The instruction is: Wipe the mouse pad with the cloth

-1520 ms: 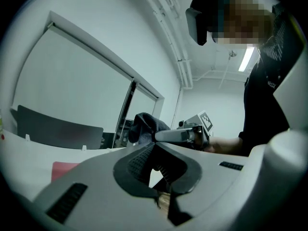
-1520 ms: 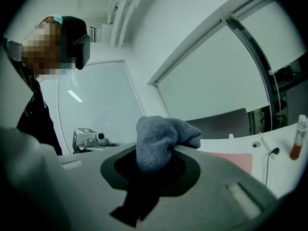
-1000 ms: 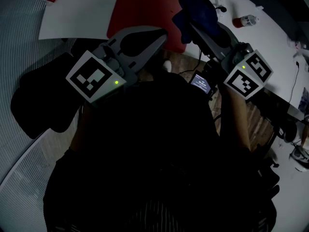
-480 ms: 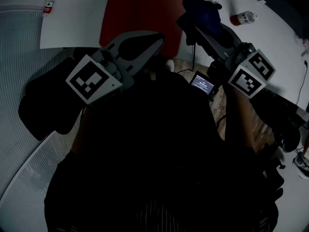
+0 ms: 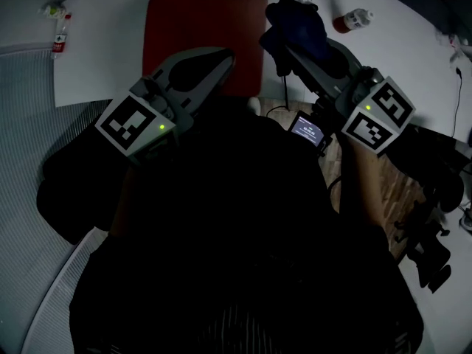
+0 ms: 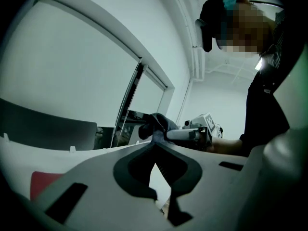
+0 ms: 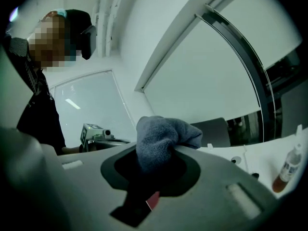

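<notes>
Right gripper (image 7: 153, 154) is pinching the blue cloth (image 7: 161, 134) between its jaws. The cloth is sticking out past the jaw tips in a soft lump. From the head view, the right gripper (image 5: 286, 38) is holding the cloth (image 5: 292, 19) just beside the right edge of the red mouse pad (image 5: 199, 24). The cloth is looking bunched up, not spread flat. It does not seem to be pressing on the mouse pad, though the pictures are not showing that for sure.

The left gripper (image 6: 154, 146) is pressing its jaws together at the tips, and nothing is sitting between them. In the head view the left gripper (image 5: 228, 54) is hanging over the near edge of the mouse pad, and it is hard to tell if it is touching it.

The mouse pad is lying flat on the white surface (image 5: 110, 57), close to the near edge, right in front of the person. A small bottle (image 5: 349, 21) is standing farther to the right, well apart from the mouse pad.

So the task seems to be only starting. The cloth is already picked up, and that part looks done. The wiping itself is not yet showing: no part of the red mouse pad is looking any different from the rest. What is left is bringing the cloth down onto the mouse pad and rubbing it from edge to edge.
</notes>
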Tool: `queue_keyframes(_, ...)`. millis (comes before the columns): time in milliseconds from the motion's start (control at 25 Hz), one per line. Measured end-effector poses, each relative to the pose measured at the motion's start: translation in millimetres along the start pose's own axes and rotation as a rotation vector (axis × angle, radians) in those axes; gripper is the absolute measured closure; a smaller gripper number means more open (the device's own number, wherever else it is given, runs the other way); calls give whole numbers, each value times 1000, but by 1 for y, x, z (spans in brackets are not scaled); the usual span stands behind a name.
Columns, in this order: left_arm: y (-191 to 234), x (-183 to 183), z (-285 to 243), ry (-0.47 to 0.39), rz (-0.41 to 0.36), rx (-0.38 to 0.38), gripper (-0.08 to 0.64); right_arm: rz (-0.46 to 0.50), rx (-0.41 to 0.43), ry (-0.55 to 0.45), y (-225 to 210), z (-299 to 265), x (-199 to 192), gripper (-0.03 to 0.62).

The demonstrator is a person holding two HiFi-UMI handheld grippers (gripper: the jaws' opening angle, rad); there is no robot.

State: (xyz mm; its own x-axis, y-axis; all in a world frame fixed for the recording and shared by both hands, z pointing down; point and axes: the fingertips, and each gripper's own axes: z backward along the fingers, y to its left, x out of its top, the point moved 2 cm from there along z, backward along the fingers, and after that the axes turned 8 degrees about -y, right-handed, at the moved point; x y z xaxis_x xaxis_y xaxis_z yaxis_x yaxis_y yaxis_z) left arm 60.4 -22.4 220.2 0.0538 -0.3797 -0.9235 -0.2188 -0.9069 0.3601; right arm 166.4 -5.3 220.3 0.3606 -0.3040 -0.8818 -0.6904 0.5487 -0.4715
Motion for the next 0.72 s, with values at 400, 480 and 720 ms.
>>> queue_keyframes(400, 49, 28, -14, 5, -45, -100, 554, 8, -138, 20, -21, -28, 15, 511)
queue_keyframes(480, 69, 23, -4, 20, -33, -102, 554, 4, -152, 33, -23, -46, 15, 511)
queue_keyframes(720, 130, 2, 20, 62, 32, -113, 554, 49, -192, 77, -20, -107, 20, 511)
